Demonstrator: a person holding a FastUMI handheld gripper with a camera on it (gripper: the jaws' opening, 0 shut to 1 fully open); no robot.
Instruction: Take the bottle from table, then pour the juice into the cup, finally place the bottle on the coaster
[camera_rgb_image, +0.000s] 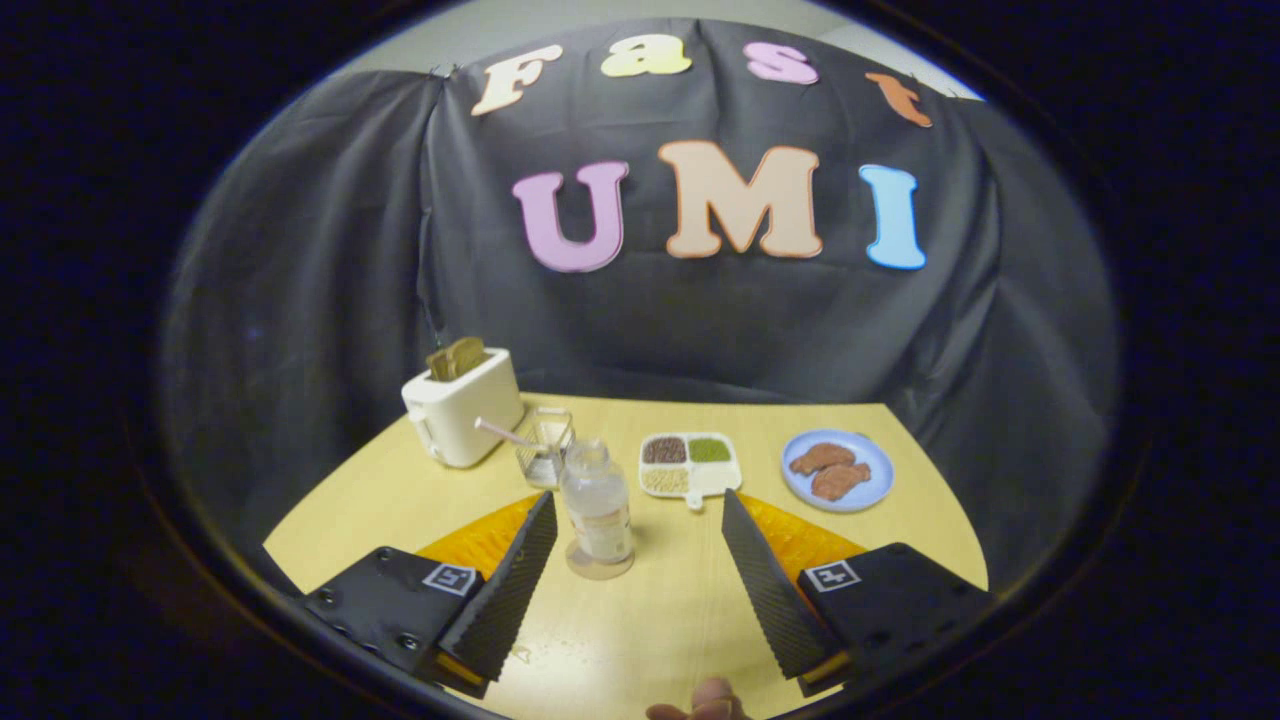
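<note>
Bottle: clear plastic bottle (597, 508) upright on round clear coaster (600, 566), yellow counter (640, 620)
Hand-held gripper (640, 520): released, fingers spread, bottle just inside the left one
Cup: clear glass cup (545, 447) with straw, just behind bottle
Beyond: white toaster (463, 407), divided white dish (689, 464), blue plate (838, 470)

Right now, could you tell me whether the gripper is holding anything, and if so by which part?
Nothing is held. The gripper is open, and the bottle stands on its coaster between the fingers, touching neither.
</note>
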